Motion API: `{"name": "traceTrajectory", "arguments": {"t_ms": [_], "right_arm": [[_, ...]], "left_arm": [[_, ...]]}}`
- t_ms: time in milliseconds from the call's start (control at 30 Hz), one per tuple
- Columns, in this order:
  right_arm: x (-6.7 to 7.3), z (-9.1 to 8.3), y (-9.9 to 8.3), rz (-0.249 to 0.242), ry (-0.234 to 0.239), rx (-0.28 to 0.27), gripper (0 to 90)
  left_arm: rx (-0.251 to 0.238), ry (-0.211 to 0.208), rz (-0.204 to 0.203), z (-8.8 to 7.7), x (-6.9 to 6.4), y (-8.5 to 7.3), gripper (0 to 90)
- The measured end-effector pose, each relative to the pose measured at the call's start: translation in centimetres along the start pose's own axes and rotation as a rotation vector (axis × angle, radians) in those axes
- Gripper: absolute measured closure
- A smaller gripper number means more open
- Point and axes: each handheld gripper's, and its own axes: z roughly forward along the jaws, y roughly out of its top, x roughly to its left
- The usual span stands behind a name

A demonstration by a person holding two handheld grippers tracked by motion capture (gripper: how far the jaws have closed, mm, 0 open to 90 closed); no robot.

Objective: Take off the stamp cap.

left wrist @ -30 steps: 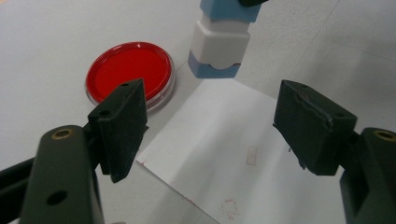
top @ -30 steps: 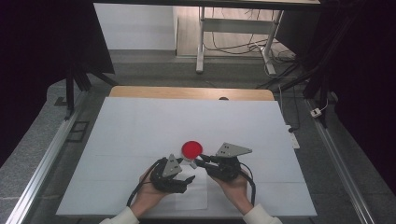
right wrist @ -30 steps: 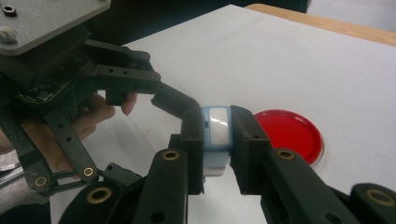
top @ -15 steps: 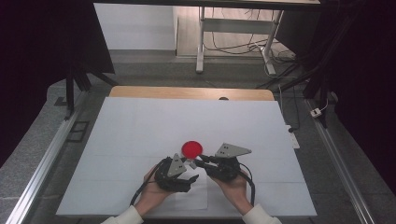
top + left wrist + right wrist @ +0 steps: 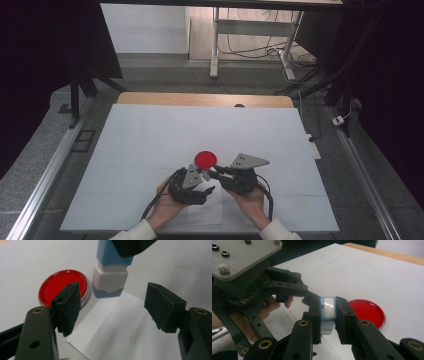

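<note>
Grey floor beyond the white-covered table; dark, perhaps curtained, sides.

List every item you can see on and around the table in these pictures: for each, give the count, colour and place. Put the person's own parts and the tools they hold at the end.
Stamp: one, blue and white, upright over the corner of the paper sheet, clamped between the right gripper's jaws.
Ink pad: one, round, red in a clear rim, on the table just beyond the grippers.
Paper sheet: one, white, flat on the table under the stamp, with a faint rectangular mark on it.
Table: one, white cover over a wooden top.
Cables: several, dark, on the floor beyond the table.
Left gripper: one, black, jaws apart with nothing between them, having just been closing a little.
Right gripper: one, black, shut on the stamp.
Hands: two, near table edge.
</note>
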Motion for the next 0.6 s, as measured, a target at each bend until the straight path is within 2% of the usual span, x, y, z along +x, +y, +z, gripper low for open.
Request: {"name": "traceTrajectory", "arguments": {"t_ms": [233, 600], "right_arm": [[0.05, -0.06, 0.05, 0.000, -0.001, -0.003, 74.9], [0.07, -0.01, -0.03, 0.002, -0.008, -0.004, 74.9]], "left_arm": [[-0.002, -0.001, -0.001, 0.17, -0.09, 0.10, 31.3], [0.001, 0.027, 0.011, 0.54, -0.25, 0.20, 36.4]]}}
